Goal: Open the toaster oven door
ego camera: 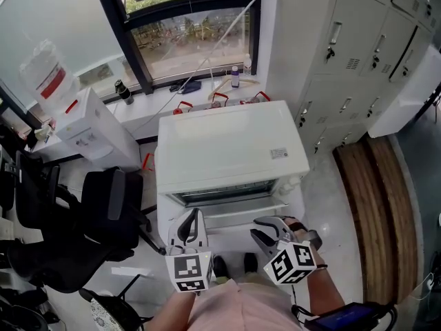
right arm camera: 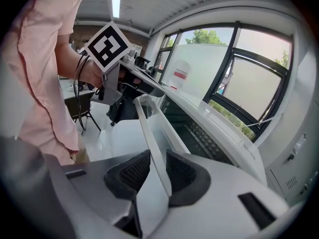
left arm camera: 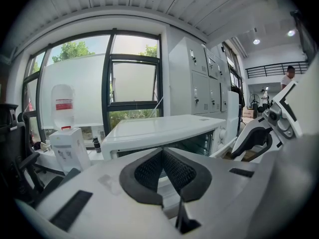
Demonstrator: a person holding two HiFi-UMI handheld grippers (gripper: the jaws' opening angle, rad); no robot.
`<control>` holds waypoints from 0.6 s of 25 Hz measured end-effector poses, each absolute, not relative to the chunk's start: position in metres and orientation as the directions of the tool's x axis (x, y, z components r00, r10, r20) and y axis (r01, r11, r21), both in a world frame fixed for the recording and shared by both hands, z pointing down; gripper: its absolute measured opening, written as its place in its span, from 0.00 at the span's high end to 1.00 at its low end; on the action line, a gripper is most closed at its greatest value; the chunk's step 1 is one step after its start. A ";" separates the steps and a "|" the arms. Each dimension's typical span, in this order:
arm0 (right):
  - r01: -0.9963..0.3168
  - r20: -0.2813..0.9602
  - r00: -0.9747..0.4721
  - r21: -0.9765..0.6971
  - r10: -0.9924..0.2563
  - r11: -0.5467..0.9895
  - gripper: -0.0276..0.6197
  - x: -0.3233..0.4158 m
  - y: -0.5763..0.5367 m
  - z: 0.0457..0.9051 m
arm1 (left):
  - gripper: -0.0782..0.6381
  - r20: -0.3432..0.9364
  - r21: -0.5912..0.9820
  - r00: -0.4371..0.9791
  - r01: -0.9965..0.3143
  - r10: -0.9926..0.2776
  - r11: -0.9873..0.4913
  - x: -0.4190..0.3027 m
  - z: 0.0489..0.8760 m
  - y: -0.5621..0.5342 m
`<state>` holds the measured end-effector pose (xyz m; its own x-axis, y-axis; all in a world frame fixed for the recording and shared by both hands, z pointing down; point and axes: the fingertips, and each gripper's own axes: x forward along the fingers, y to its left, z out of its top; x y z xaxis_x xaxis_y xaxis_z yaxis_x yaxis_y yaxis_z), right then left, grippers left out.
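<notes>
One gripper does the work: the right gripper (right arm camera: 158,166) has its fingers clamped on the white door handle (right arm camera: 147,123) at the front of the toaster oven (ego camera: 231,150), right of its middle; the door (ego camera: 227,216) stands ajar, with a dark gap under the oven's top edge; the left gripper (left arm camera: 163,156) hangs just before the oven's front, fingers together and empty; to do this well, I'd judge, pull out and down along the hinge's arc, with the grip square on the bar so it cannot slip; the hinge and the lower door are hidden beneath the grippers in the head view, so how far the door can drop is hard to tell
</notes>
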<state>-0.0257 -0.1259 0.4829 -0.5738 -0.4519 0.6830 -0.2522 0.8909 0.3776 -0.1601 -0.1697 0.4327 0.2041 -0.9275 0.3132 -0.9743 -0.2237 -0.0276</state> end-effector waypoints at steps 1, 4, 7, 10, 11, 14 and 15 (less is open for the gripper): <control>-0.249 0.685 -0.574 0.377 -0.449 0.892 0.80 -0.026 -0.124 0.484 | 0.87 0.315 -0.027 0.205 -0.974 -0.927 -0.224 -0.160 0.433 -0.169; -0.244 0.689 -0.574 0.371 -0.442 0.896 0.80 -0.025 -0.120 0.486 | 0.87 0.321 -0.026 0.206 -0.974 -0.924 -0.226 -0.159 0.435 -0.166; -0.239 0.694 -0.575 0.365 -0.434 0.900 0.80 -0.025 -0.116 0.489 | 0.87 0.331 -0.023 0.205 -0.974 -0.921 -0.225 -0.159 0.439 -0.163; -0.233 0.697 -0.575 0.363 -0.429 0.902 0.81 -0.024 -0.112 0.492 | 0.87 0.340 -0.021 0.202 -0.975 -0.919 -0.222 -0.158 0.443 -0.160; -0.231 0.698 -0.575 0.362 -0.427 0.903 0.81 -0.023 -0.111 0.493 | 0.87 0.342 -0.020 0.201 -0.975 -0.918 -0.221 -0.157 0.444 -0.159; -0.226 0.701 -0.575 0.359 -0.422 0.905 0.81 -0.023 -0.107 0.495 | 0.87 0.350 -0.019 0.195 -0.976 -0.916 -0.215 -0.158 0.446 -0.156; -0.223 0.702 -0.575 0.358 -0.419 0.907 0.81 -0.023 -0.106 0.496 | 0.87 0.354 -0.019 0.193 -0.977 -0.915 -0.213 -0.158 0.447 -0.155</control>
<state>-0.0228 -0.1056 0.4961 -0.5754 -0.4191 0.7023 -0.2234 0.9066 0.3579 -0.1582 -0.1546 0.4468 0.1928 -0.9153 0.3537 -0.9768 -0.2133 -0.0195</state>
